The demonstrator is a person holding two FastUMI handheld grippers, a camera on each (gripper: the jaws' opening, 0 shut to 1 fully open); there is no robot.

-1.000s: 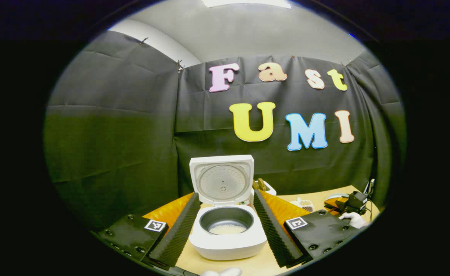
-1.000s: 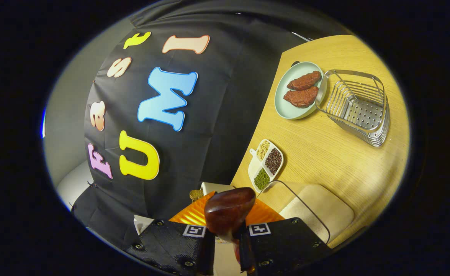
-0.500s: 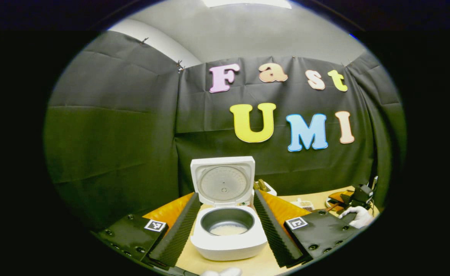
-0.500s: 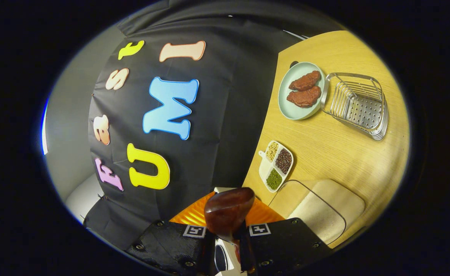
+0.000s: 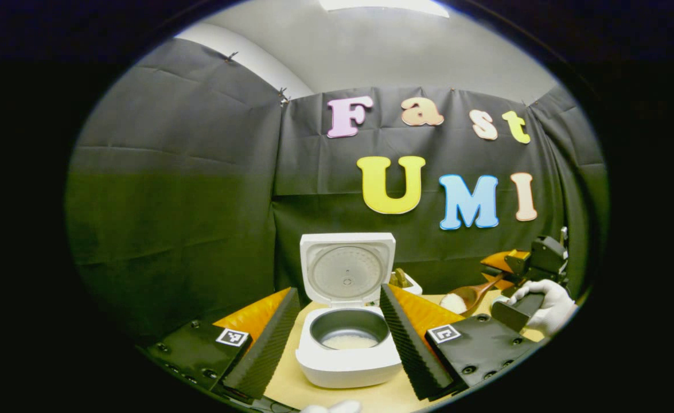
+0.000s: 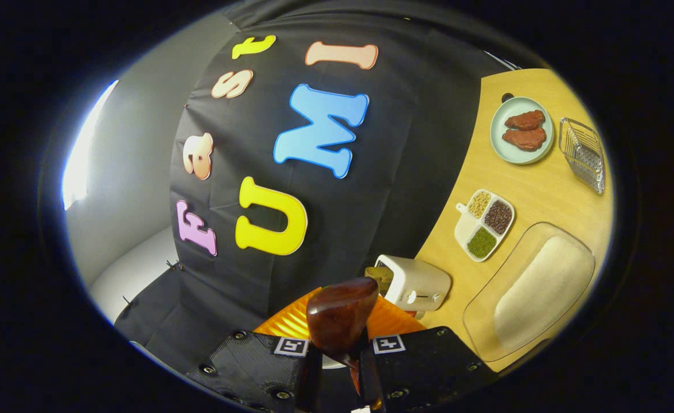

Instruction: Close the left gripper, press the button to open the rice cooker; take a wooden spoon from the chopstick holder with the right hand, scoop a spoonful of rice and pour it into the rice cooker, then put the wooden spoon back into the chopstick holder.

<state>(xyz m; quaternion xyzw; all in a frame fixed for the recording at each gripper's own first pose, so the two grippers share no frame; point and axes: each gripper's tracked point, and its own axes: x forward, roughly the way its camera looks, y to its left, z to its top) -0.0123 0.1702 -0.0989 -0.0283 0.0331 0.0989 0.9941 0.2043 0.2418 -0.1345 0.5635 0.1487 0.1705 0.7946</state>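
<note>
The white rice cooker (image 5: 348,358) stands with its lid (image 5: 348,267) up and some rice in the inner pot (image 5: 349,337). My left gripper (image 5: 338,293) is open, one finger on each side of the cooker. At the right a gloved hand (image 5: 546,307) holds my right gripper (image 5: 529,265) above the table. It is shut on the wooden spoon (image 5: 467,297), whose bowl carries white rice and points toward the cooker. In the right gripper view the spoon's dark back (image 6: 341,320) rises from my right gripper (image 6: 337,358). The white chopstick holder (image 6: 420,284) stands just beyond it.
On the wooden table (image 6: 534,192) lie a clear tub of rice (image 6: 534,287), a divided dish of beans (image 6: 484,223), a pale plate with two pieces of meat (image 6: 521,131) and a wire rack (image 6: 584,152). The chopstick holder (image 5: 404,282) is right of the cooker's lid.
My right gripper has risen from the rice tub with the loaded spoon and swung left toward the cooker. My left gripper has shifted only slightly.
</note>
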